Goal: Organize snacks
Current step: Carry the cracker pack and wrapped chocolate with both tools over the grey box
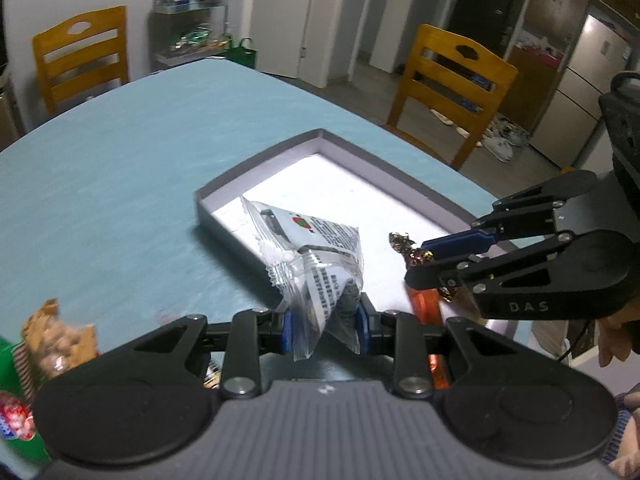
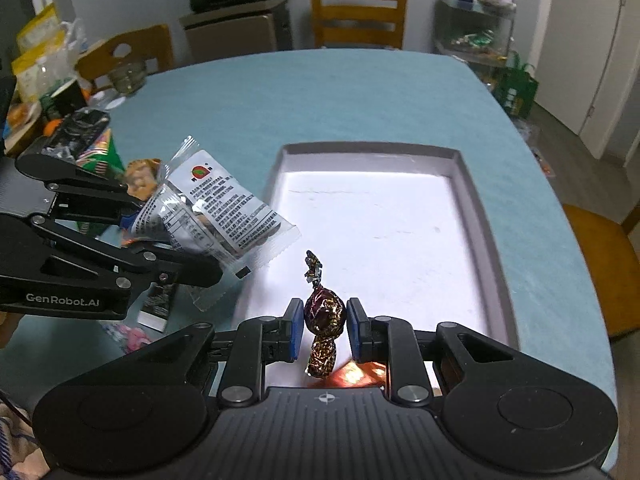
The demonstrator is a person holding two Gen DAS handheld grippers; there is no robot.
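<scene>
1. A teal-covered surface (image 2: 360, 92) carries a shallow grey tray (image 2: 474, 216) with a white floor.
2. The left hand-held gripper (image 1: 325, 330) pinches a clear printed snack packet (image 1: 320, 256), held above the tray's near edge.
3. The right hand-held gripper (image 2: 322, 330) clamps a foil-wrapped candy (image 2: 324, 314) upright over the tray's near end.

A home dining room, lived-in and cluttered

Wooden chairs (image 1: 450, 92) ring a surface (image 1: 140, 160) under a teal cloth; a refrigerator (image 1: 588, 84), interior doors (image 1: 486, 12), a laden wire rack (image 1: 190, 24) and shoes (image 1: 500, 140) scattered on the floor mark it as domestic.
</scene>
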